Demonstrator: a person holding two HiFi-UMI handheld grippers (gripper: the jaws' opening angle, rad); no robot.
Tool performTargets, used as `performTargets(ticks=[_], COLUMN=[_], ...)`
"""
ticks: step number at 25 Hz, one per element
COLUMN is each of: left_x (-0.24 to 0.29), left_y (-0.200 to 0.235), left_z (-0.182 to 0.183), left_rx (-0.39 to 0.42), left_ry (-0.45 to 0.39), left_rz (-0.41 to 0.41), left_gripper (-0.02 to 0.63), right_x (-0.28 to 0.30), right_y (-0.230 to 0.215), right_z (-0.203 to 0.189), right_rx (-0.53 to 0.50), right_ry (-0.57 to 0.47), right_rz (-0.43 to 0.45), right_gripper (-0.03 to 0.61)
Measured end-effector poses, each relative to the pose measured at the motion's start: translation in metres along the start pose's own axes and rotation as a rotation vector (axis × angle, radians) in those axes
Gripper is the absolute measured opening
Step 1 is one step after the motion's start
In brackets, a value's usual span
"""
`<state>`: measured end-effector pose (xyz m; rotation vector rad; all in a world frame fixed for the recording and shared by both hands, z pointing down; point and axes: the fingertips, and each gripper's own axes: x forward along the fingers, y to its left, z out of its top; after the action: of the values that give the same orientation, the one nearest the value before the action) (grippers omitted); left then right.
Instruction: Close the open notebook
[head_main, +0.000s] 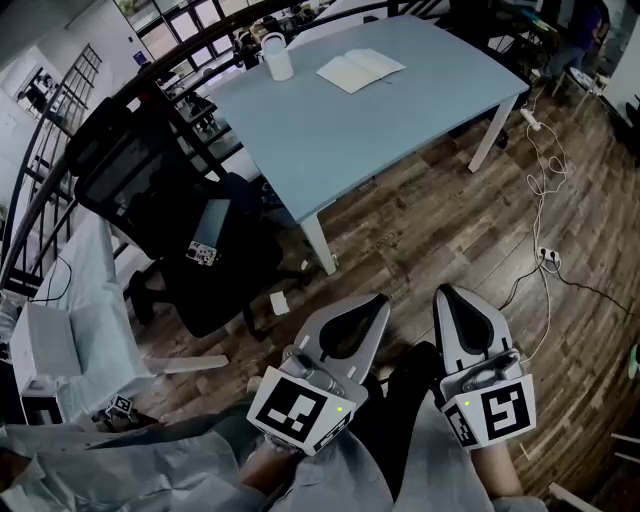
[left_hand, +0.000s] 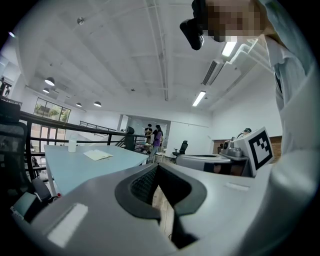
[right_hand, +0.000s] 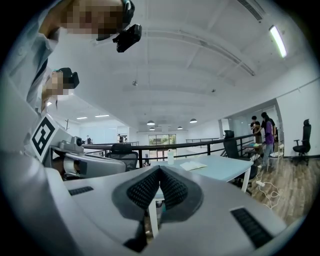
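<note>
An open notebook (head_main: 360, 69) with pale pages lies flat near the far side of a light blue table (head_main: 400, 120). It shows small in the left gripper view (left_hand: 98, 155) and the right gripper view (right_hand: 193, 165). My left gripper (head_main: 380, 300) and right gripper (head_main: 442, 293) are held side by side low in the head view, well short of the table, over the wooden floor. Both are shut with nothing between the jaws. They point roughly level toward the table.
A white cup (head_main: 279, 62) stands on the table left of the notebook. A black office chair (head_main: 170, 215) with a phone on its seat stands at the table's left end. Cables and a power strip (head_main: 548, 258) lie on the floor at right. People (left_hand: 152, 136) stand far off beyond a railing.
</note>
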<state>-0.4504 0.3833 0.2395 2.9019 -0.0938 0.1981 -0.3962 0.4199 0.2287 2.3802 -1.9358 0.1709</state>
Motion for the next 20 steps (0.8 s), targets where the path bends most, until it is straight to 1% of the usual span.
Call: performTargets(ticks=[6, 11, 20], left_x=[0.01, 0.024, 0.07], left_y=[-0.002, 0.004, 0.017], left_z=[0.001, 0.001, 0.004], left_rx=[0.002, 0.008, 0.001], left_ry=[-0.003, 0.005, 0.021], left_rz=[-0.011, 0.007, 0.05], left_gripper=[0.003, 0.004, 0.003], right_x=[-0.001, 0.008, 0.038], right_y=[-0.009, -0.023, -0.069], right_z=[0.001, -0.002, -0.007], right_rx=[-0.017, -0.011, 0.005], right_ry=[0.004, 0.005, 0.017], right_rz=[-0.011, 0.006, 0.048], right_gripper=[0.0, 0.0, 0.0])
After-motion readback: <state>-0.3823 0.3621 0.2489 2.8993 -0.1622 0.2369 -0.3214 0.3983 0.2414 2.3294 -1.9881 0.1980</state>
